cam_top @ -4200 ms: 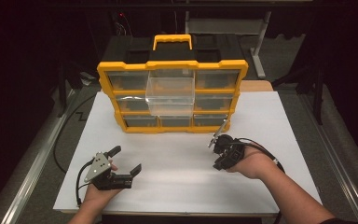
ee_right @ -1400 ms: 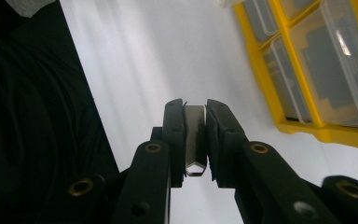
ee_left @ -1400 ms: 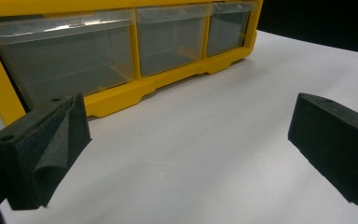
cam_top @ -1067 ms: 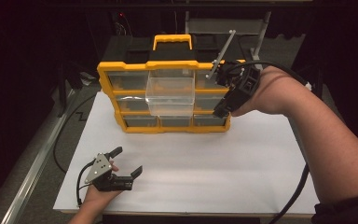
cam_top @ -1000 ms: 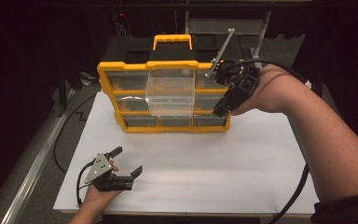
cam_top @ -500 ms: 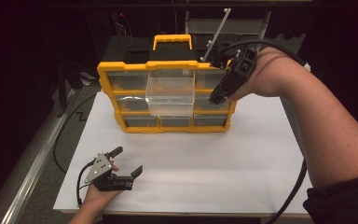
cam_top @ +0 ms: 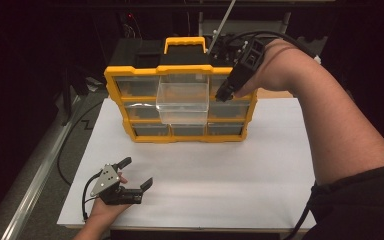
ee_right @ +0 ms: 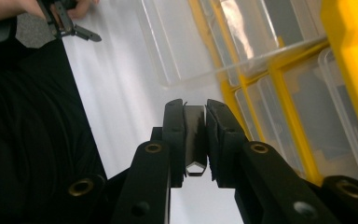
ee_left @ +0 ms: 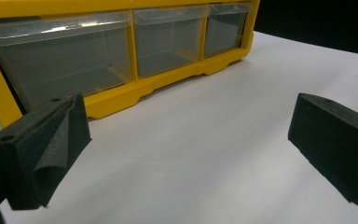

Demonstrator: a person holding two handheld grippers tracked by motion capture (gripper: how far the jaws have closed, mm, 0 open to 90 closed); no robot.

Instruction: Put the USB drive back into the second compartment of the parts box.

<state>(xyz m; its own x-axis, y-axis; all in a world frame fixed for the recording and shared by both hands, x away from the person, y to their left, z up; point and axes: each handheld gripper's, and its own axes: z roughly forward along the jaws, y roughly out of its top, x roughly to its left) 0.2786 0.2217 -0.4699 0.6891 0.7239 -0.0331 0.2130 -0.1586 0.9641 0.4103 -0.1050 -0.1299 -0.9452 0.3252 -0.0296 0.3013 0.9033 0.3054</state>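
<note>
A yellow organiser (cam_top: 180, 71) with clear drawers stands at the back of the white table (cam_top: 205, 170). Its middle drawer (cam_top: 182, 102) is pulled out. My right gripper (cam_top: 224, 93) hangs in front of the organiser's upper right drawers, jaws pointing down toward the person. It is shut on a silvery metal rod (ee_right: 195, 140), whose hexagonal end shows between the pads. The rod (cam_top: 222, 27) sticks up past the organiser's top. My left gripper (cam_top: 137, 172) rests near the table's front left, open and empty, facing the bottom drawers (ee_left: 168, 39).
The organiser's black and yellow handle (cam_top: 184, 44) tops the case. A black cable (cam_top: 67, 145) runs along the floor at the left. Bare white table (ee_left: 223, 130) lies between the left gripper and the organiser. The person's right forearm (cam_top: 330, 115) reaches over the table's right side.
My right gripper has risen and moved farther back along the organiser's upper right with the rod still in it. The left gripper has kept still and open.
</note>
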